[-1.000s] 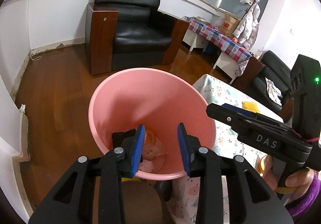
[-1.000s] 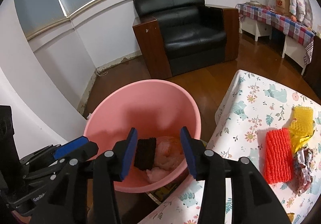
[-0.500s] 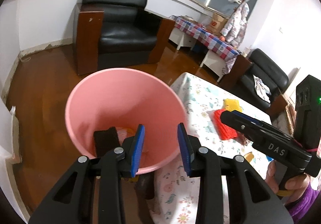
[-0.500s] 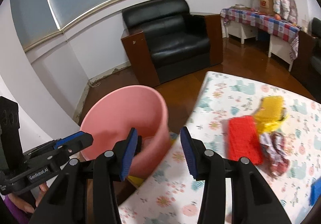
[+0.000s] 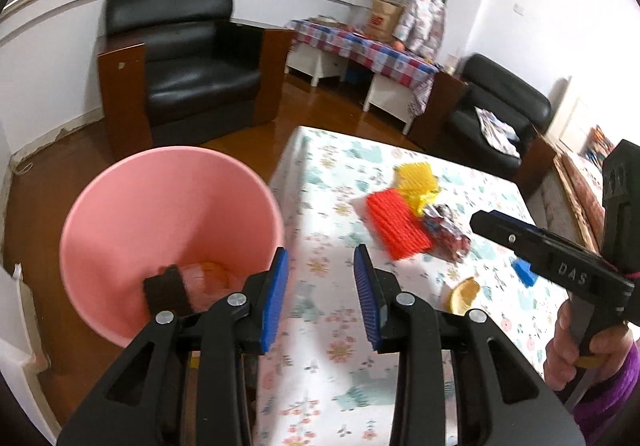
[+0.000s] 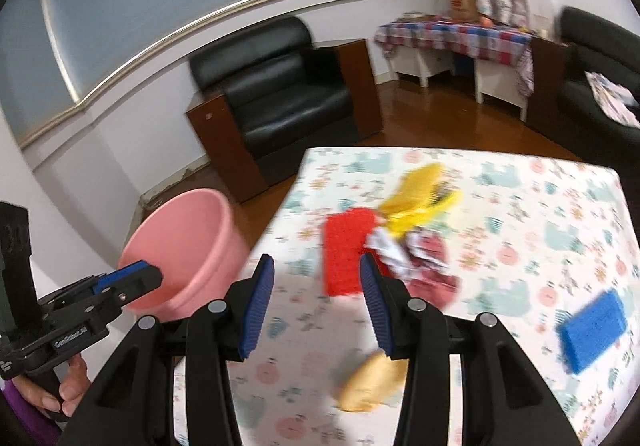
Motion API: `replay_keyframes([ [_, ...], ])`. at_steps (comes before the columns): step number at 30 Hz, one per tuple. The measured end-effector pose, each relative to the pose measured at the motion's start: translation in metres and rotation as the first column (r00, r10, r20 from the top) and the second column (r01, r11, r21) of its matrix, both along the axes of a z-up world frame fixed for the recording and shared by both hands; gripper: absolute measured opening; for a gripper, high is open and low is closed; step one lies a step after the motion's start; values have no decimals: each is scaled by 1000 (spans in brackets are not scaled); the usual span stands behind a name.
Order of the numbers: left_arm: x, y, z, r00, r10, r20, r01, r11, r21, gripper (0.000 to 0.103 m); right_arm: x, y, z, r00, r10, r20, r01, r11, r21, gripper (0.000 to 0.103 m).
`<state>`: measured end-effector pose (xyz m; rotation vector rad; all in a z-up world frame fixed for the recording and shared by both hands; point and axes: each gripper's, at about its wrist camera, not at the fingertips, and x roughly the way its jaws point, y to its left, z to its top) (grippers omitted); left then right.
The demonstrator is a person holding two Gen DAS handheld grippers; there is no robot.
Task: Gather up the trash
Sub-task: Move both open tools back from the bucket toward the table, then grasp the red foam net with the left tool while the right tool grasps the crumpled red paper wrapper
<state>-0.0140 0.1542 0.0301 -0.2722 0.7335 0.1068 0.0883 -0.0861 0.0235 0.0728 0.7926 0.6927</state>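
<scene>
A pink bucket (image 5: 120,206) stands on the floor left of the table; inside lie a black piece (image 5: 166,292) and pale orange scraps. On the floral tablecloth (image 5: 332,326) lie a red foam net (image 5: 398,224), a yellow foam net (image 5: 416,180), a crumpled wrapper (image 5: 448,230), an orange peel (image 5: 464,292) and a blue piece (image 5: 525,273). My left gripper (image 5: 320,298) is open and empty at the table's edge beside the bucket. My right gripper (image 6: 316,306) is open and empty above the table, with the red net (image 6: 346,256), wrapper (image 6: 416,258), peel (image 6: 372,382) and blue piece (image 6: 594,330) in front of it.
A black armchair (image 5: 188,58) stands behind the bucket (image 6: 188,250). A low table with a checked cloth (image 5: 360,46) is at the back. Another black chair (image 5: 500,114) stands beyond the table's far right corner. The floor is brown wood.
Both grippers swung right, from over the bucket to over the table. Both stay open and empty. The bucket now sits at the left of both views.
</scene>
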Motion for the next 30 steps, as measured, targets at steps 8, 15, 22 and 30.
replay_keyframes([
  [8, 35, -34, -15, 994, -92, -61, 91, 996, -26, 34, 25, -53, -20, 991, -122, -55, 123, 992, 19, 44],
  [15, 73, -62, -29, 986, -133, -100, 132, 991, -17, 34, 38, -72, -35, 985, -152, -83, 154, 988, 17, 44],
  [22, 107, -77, -54, 980, -119, -161, 120, 993, -5, 34, 44, -72, -50, 985, -127, -114, 130, 991, 18, 44],
  [30, 126, -82, -69, 976, -63, -211, 80, 994, 73, 34, 51, -65, -59, 986, -92, -136, 96, 995, 22, 44],
])
